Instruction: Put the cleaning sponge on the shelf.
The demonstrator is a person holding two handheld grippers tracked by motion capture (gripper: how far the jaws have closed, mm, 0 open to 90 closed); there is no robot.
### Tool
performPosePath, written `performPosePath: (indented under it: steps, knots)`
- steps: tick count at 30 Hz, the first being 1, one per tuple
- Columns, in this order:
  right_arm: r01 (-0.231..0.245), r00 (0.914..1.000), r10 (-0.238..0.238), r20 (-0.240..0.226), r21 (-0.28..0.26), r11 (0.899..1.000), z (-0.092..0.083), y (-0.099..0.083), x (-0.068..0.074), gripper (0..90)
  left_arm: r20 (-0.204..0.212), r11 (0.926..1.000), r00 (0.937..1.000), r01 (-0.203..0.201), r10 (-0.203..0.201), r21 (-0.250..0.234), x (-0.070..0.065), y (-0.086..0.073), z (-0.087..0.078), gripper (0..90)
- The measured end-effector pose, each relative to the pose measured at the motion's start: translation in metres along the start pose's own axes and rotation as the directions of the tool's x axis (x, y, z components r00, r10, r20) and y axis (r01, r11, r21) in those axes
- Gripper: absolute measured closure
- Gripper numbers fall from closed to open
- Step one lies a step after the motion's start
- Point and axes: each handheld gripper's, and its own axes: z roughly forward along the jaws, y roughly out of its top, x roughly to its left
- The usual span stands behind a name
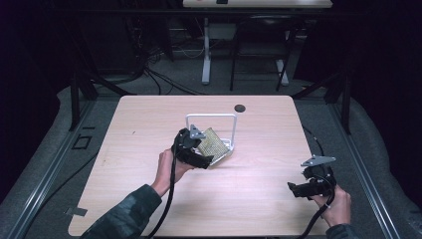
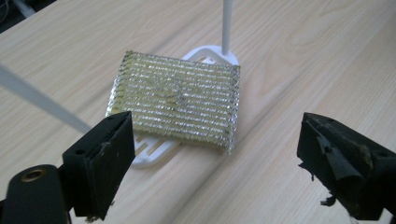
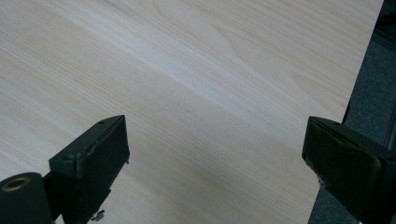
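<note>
Here, a glittery gold-and-silver woven scouring pad (image 2: 175, 103) lies on the base of a white wire rack (image 1: 213, 119) mid-way across the pale wooden surface (image 1: 259, 194). The left gripper (image 2: 210, 158) hovers just before it, jaws wide apart. The right gripper (image 3: 215, 158), also spread wide and empty, hangs near the surface's right edge.

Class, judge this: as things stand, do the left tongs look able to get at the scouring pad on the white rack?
Probably yes: the left tongs are open, facing the scouring pad, with nothing between.
</note>
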Motion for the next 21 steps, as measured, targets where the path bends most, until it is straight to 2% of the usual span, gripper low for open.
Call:
performPosePath:
  steps: [5,10,13,21]
  knots:
    - [0.007,1.0,-0.007,0.003,-0.005,1.0,0.001,0.0,0.001,6.5,-0.011,0.9996,0.9996,0.028,-0.028,0.001,0.01,-0.014,-0.013,8.4]
    - [0.008,1.0,-0.008,0.003,0.001,1.0,0.0,0.0,0.001,6.5,-0.021,0.9992,0.9991,0.038,-0.038,0.01,0.016,-0.024,-0.021,6.1]
    - [0.007,1.0,-0.007,0.003,0.0,1.0,0.001,0.0,0.001,6.5,-0.038,0.9979,0.9973,0.064,-0.064,0.013,0.024,-0.036,-0.029,4.5]
    - [0.009,0.9999,-0.009,0.006,0.002,1.0,0.001,0.0,0.002,6.4,-0.058,0.995,0.9938,0.097,-0.095,0.025,0.035,-0.057,-0.044,1.7]
